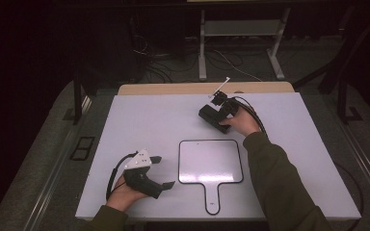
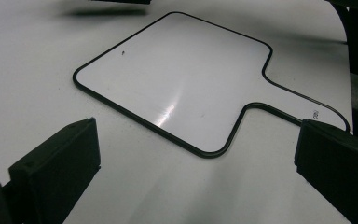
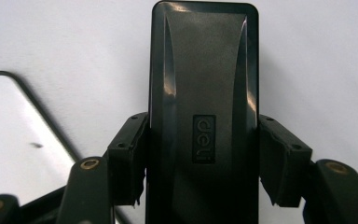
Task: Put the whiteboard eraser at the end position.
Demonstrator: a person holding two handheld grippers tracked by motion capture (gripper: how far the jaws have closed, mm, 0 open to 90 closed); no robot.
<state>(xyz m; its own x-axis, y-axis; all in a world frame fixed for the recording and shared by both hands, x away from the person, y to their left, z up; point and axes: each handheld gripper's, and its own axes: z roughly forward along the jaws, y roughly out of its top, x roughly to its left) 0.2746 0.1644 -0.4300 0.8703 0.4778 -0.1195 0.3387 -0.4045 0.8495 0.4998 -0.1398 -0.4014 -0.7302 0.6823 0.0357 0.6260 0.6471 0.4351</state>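
The right gripper [image 3: 200, 186] is clamping the black eraser [image 3: 204, 107] just beyond the whiteboard [image 1: 210, 161]'s far right corner. The left gripper [image 1: 161, 172], jaws wide apart, is hovering beside the board's left edge. Unpinned, the board is likely to slide under wiping.

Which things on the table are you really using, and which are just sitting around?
In use:
- black eraser, clamped between the right gripper's jaws
- small whiteboard with a handle, lying flat in front of the person
- left gripper, jaws wide apart, beside the whiteboard

Just around:
- white table
- metal stand and cables on the floor behind it
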